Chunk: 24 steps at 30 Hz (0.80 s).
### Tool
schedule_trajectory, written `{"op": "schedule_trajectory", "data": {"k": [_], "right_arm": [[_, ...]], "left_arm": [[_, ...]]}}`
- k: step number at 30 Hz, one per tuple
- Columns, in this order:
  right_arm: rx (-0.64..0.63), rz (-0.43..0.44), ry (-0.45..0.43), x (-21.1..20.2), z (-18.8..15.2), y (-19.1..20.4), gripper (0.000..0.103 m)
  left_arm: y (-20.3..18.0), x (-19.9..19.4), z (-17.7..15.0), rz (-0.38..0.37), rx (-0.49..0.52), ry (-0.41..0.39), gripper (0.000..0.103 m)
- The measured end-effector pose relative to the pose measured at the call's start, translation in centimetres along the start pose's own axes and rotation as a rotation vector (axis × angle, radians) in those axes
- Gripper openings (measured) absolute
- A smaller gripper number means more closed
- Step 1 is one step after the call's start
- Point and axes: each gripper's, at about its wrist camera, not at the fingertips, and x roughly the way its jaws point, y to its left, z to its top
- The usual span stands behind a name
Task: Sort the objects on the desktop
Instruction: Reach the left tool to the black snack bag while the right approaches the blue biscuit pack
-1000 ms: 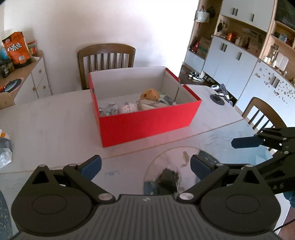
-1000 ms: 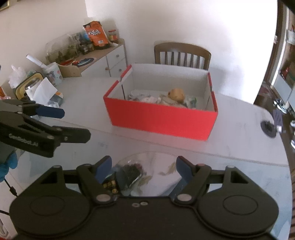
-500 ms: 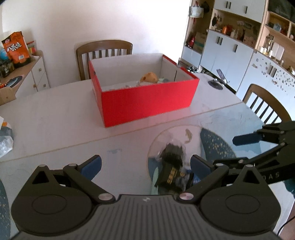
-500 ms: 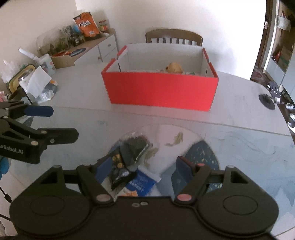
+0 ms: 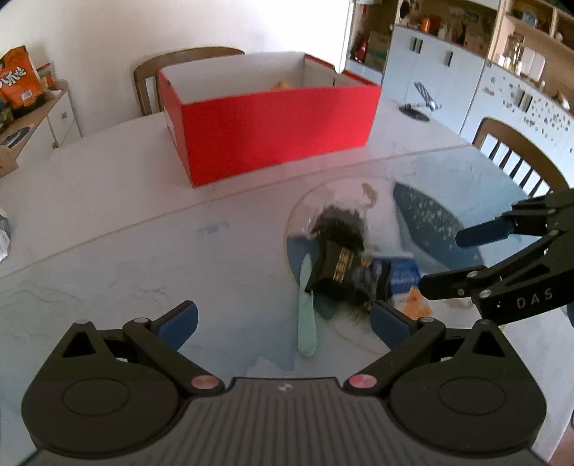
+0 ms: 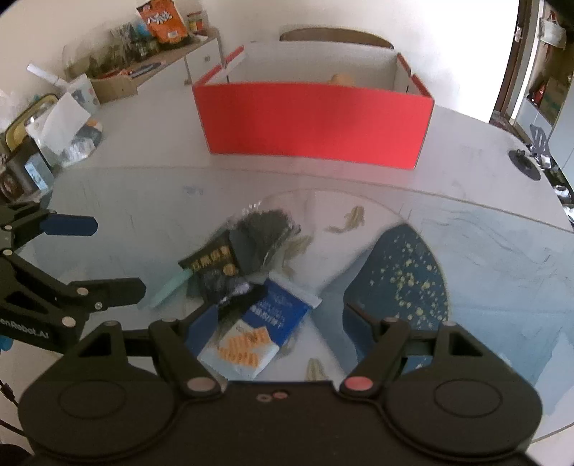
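Observation:
A red box [image 5: 272, 132] stands on the far side of the table and also shows in the right wrist view [image 6: 315, 122]; an orange item lies inside it. A small pile lies on the table's near side: a black packet with gold print [image 5: 337, 258] [image 6: 215, 260], a blue-and-white packet [image 6: 262, 322] [image 5: 403, 276] and a mint-green stick [image 5: 306, 315] [image 6: 168, 288]. My left gripper [image 5: 283, 321] is open and empty just before the pile. My right gripper [image 6: 281, 328] is open, with the blue-and-white packet between its fingers, not gripped.
A wooden chair [image 5: 186, 64] stands behind the box and another [image 5: 516, 157] at the right. A sideboard with snack bags [image 6: 161, 21] and clutter lies at the left. A black phone stand [image 5: 418, 107] sits right of the box. A dark blue patch [image 6: 405, 265] shows in the tabletop.
Both grippers have dropped lower and pulled back toward the table's near side. The pile of packets has come fully into view, and the box's contents are now mostly hidden behind its front wall.

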Motion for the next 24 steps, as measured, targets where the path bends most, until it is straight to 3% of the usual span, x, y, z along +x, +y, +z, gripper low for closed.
{"op": "schedule_trajectory", "data": {"k": [12, 24], "right_arm": [[0.018, -0.038, 0.047, 2.8, -0.6, 0.4, 0.077], [-0.018, -0.067, 0.077, 4.8, -0.5, 0.9, 0.077]], "left_arm": [[-0.6, 1.9, -0.7, 0.022, 0.06, 0.006, 0.103], [-0.3, 3.0, -0.7, 0.021, 0.056, 0.016, 0.102]]}}
